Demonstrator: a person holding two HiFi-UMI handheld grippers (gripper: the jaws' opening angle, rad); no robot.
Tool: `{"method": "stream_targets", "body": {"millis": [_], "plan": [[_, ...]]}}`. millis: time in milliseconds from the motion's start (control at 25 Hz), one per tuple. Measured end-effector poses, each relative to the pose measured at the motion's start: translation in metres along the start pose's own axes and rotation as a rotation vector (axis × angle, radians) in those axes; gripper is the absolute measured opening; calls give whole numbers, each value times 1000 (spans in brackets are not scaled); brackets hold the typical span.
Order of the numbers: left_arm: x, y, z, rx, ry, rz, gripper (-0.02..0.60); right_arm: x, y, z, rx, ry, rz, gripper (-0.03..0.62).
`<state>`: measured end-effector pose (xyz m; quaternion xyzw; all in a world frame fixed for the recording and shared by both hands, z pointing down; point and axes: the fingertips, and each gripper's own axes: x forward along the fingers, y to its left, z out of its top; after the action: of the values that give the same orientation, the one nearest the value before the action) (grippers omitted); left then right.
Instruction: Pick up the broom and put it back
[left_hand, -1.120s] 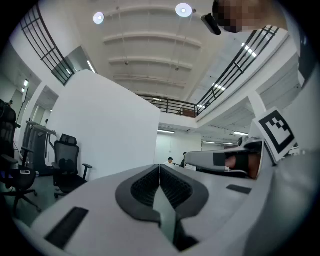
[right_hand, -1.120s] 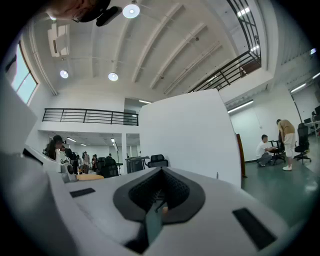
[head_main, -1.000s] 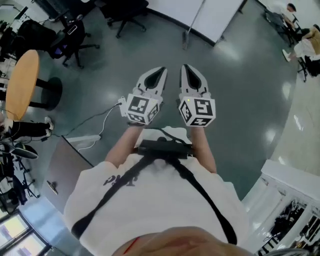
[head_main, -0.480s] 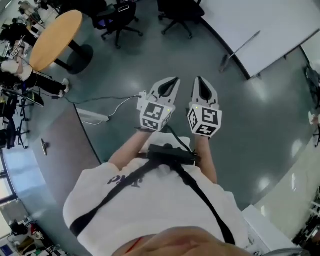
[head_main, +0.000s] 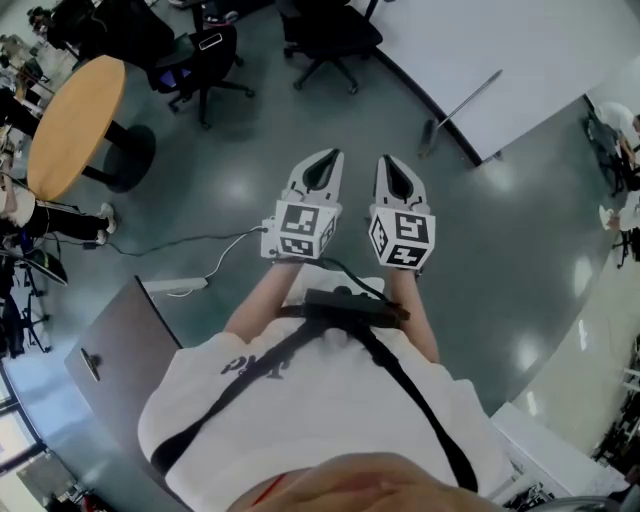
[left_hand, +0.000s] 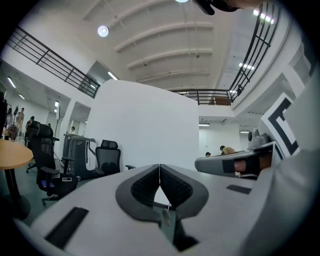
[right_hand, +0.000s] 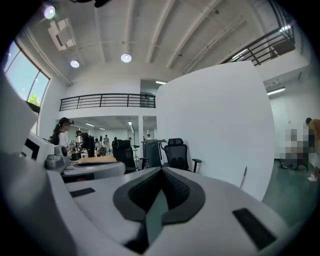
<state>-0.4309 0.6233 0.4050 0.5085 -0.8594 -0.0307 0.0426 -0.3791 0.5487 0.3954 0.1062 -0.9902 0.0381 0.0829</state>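
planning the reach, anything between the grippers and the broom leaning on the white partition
Nothing visible does. Only bare floor lies between the right gripper, the left gripper and the broom; the office chair stands off to the left.

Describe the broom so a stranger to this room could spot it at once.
Find the big white partition wall ahead on the right. The broom leans against its near face, foot on the floor. It is the only long thin pole there; nearby stand black office chairs and a round wooden table.
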Motion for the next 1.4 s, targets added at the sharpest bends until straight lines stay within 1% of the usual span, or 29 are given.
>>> {"method": "stream_targets", "body": {"millis": [120,240,400,560,680,800,960,1080,1160,1240,1320,1400], "plan": [[39,37,17,-15,-21,-23,12,47,-3,14,16,0,-6,5],[68,59,23,-18,-13,-63,12,78,-9,25,14,3,-41,5],[108,69,10,-17,12,-138,12,106,-34,25,44,-26,-119,5],[156,63,-11,-73,82,-218,12,132,-78,20,79,-1,-202,5],[199,45,-20,-79,110,-271,12,149,-123,18,100,6,-244,5],[251,33,-28,-71,119,-314,12,177,-166,14,112,2,-264,5],[334,7,-35,-45,131,-366,12,216,-239,22,117,-26,-280,5],[413,-22,-23,-31,121,-407,12,238,-311,47,99,-63,-305,5],[463,-50,-9,-17,104,-433,12,242,-365,67,89,-92,-340,5],[503,-78,5,-6,91,-459,12,237,-416,82,100,-113,-386,5],[533,-100,10,-1,96,-481,12,232,-456,86,129,-121,-432,5],[558,-113,4,1,120,-497,12,233,-487,80,163,-110,-472,5]]}}
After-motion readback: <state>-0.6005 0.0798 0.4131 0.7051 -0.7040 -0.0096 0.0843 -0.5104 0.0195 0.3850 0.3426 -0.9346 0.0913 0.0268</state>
